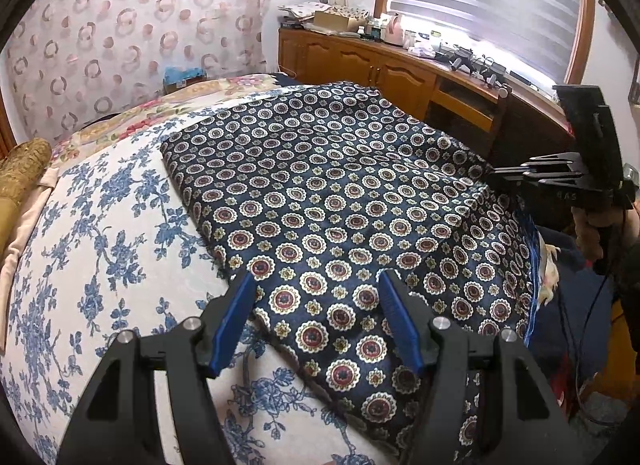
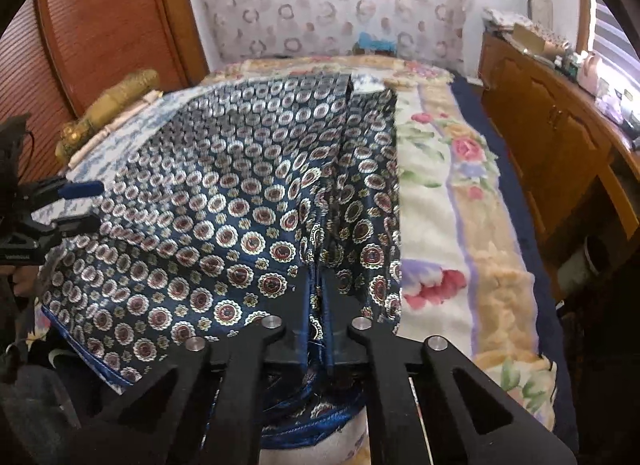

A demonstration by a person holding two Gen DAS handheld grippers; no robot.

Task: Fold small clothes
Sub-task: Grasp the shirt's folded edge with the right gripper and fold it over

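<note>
Item: dark navy satin garment printed with rows of red-and-cream medallions (image 1: pixel 340 193), hemmed in bright blue piping; which small piece of clothing it is cannot be told.
Location: spread across the bed, lying partly on a white bedcover with blue floral sprigs (image 1: pixel 100 245) and, in the right wrist view, beside a cream blanket with pink roses (image 2: pixel 440 205).
Condition: mostly flat, with a raised fold running down its right-hand portion and loose rumpling at the near hem.
Left gripper (image 1: pixel 316 321): blue-padded fingers spread apart, hovering just above the near corner of the garment, nothing between them.
Right gripper (image 2: pixel 318 305): fingers pressed together, pinching a gathered ridge of the garment near its near edge; the cloth lifts and tents at the pinch.
Handling, judged: light, thin, wholly limp; the sheen suggests a slippery weave likely to slide over itself and out of a shallow pinch.
Recommended hold: at the piped hem or a corner, where doubled cloth gives the pads more to bite.
Surroundings: wooden cabinet run (image 1: pixel 360 61) under a window with a blind.
</note>
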